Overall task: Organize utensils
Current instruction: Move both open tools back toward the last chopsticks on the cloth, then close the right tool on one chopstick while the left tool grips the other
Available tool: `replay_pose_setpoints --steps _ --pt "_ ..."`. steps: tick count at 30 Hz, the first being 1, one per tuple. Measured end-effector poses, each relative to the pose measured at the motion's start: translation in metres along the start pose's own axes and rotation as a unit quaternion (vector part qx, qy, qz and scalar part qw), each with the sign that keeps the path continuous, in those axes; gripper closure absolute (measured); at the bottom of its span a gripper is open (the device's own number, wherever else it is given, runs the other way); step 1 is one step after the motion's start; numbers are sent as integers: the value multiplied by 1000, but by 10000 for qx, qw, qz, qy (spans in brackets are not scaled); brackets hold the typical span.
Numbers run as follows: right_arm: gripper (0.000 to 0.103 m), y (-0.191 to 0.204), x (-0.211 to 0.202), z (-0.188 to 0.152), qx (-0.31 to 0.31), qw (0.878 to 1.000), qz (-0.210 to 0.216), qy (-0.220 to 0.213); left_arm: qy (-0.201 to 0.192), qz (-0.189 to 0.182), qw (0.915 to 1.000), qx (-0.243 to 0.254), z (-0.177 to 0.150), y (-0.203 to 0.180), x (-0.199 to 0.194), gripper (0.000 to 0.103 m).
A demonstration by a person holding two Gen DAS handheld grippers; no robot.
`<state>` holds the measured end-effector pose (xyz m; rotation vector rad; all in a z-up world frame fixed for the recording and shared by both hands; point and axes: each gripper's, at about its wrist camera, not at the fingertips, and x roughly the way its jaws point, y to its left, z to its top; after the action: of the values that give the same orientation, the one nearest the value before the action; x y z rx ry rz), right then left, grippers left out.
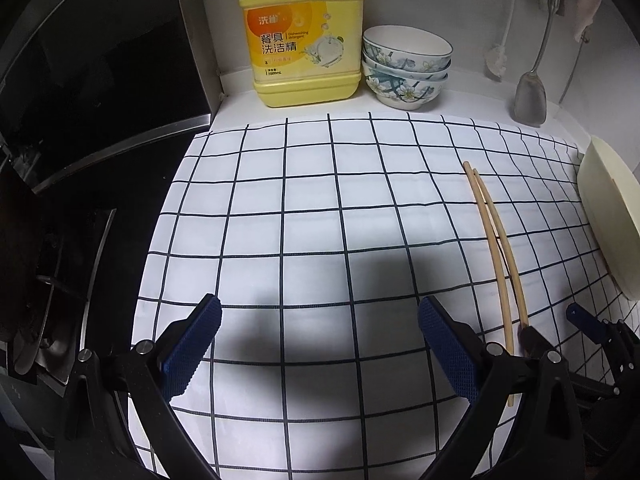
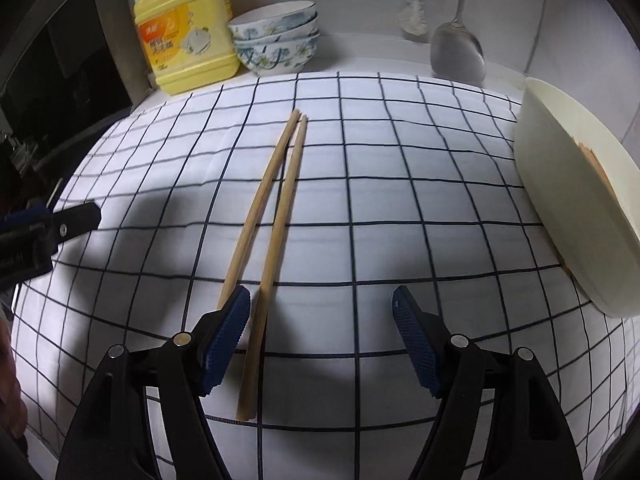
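Note:
Two bamboo chopsticks (image 2: 280, 208) lie side by side on a white cloth with a dark grid (image 2: 400, 200). My right gripper (image 2: 320, 300) is open at their near ends. One stick runs between the jaws close to the left finger (image 2: 228, 332), and the other passes under that finger. My left gripper (image 1: 320, 312) is open over bare cloth with nothing between its jaws, and the chopsticks (image 1: 492, 240) are to its right. A cream container (image 2: 580, 200) stands tilted at the cloth's right edge with wooden sticks (image 2: 596, 168) showing inside.
A yellow detergent bottle (image 1: 304, 40) and stacked floral bowls (image 1: 406, 68) stand at the back wall. A metal spatula (image 1: 530, 96) and a brush (image 1: 496, 64) hang at the back right. A dark stove (image 1: 60, 260) lies left of the cloth.

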<state>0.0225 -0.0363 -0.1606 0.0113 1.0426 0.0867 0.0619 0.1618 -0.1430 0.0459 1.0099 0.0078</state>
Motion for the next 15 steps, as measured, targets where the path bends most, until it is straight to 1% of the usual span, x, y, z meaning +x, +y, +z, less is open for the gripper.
replay_pose_setpoints --steps 5,9,15 --pt "33 4 2 -2 -294 9994 -198 -51 14 -32 10000 -37 2 -4 1 6" --pt "33 -5 3 0 -258 9994 -223 -51 48 -151 9999 19 2 -15 3 6" --pt "33 -26 4 2 -164 9994 -300 -79 84 -406 9990 174 2 -41 9 6"
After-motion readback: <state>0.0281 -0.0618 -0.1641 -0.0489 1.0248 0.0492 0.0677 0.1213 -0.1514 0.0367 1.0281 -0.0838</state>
